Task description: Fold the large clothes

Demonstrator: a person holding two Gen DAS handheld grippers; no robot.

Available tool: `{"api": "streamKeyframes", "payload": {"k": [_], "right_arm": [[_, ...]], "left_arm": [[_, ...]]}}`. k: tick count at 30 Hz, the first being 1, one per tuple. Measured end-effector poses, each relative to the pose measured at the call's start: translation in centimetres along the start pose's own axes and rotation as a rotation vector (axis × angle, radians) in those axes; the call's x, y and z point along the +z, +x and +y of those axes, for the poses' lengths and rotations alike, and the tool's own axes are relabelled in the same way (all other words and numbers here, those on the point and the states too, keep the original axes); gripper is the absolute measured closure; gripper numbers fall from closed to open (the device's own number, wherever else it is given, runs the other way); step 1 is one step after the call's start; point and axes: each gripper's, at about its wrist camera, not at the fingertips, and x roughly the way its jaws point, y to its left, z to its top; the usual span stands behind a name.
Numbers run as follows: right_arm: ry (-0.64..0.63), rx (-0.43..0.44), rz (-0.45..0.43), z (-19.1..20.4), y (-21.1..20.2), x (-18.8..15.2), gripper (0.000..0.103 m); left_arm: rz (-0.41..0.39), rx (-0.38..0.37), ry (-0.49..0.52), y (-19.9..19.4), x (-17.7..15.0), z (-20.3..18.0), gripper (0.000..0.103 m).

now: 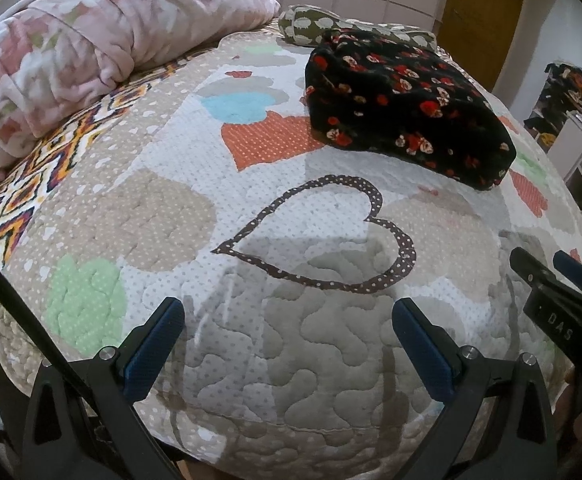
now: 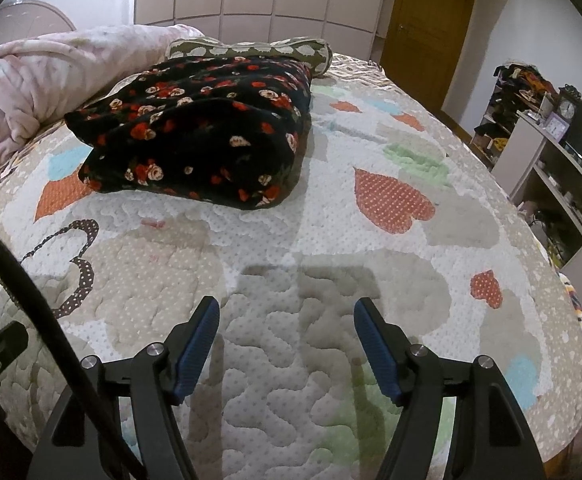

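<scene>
Garment [image 2: 199,136], black with red and cream flowers, lying folded on quilted bedspread [image 2: 331,240], well ahead of both grippers, touching neither. Left gripper [image 1: 289,312] hovering over bedspread near brown heart outline [image 1: 331,232], jaws standing wide apart, nothing between them. Right gripper [image 2: 287,316] likewise hovering, jaws spread, gripping nothing. Count: one folded garment, two grippers, one pink blanket [image 1: 71,60] bunched at left, one olive spotted pillow [image 2: 251,50] lying behind garment.
</scene>
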Motion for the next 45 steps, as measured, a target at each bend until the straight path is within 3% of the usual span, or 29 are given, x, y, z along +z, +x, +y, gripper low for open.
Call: {"api": "streamKeyframes", "payload": {"k": [45], "right_arm": [[-0.006,0.047,0.01,1.5,0.2,0.4,0.027]], "left_arm": [[-0.01,-0.008,0.009,0.8,0.0,0.5,0.0]]}}
